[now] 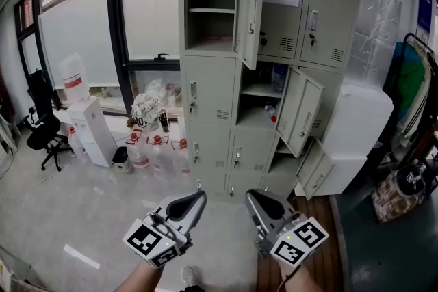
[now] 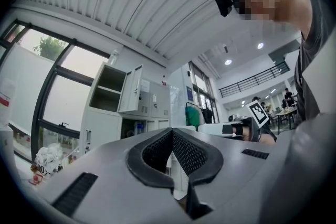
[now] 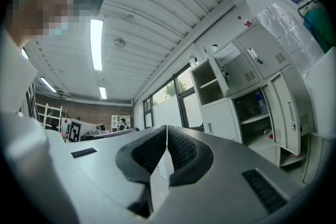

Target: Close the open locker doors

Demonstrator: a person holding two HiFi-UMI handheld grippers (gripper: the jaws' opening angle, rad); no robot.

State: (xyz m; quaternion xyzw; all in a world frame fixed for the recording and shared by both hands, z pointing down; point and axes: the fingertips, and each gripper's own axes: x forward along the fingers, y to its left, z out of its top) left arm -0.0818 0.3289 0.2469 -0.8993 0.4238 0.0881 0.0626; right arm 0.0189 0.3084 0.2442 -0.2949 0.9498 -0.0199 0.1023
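The left gripper [image 1: 194,200] and the right gripper [image 1: 254,200] hung side by side, each with jaws pressed together on nothing, and well beyond them the lockers [image 1: 209,89] stood with an upper door [image 1: 250,14], a middle door [image 1: 300,111] and a low door [image 1: 313,173] swung open.

top door [image 1: 252,14] open | middle door [image 1: 299,111] open | bottom door [image 1: 314,173] open (all grey metal)

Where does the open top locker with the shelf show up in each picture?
Head view: top centre, the open top locker.
Left gripper view: left of middle.
Right gripper view: right of middle.
Shared landmark: the big window, to its left in all three.
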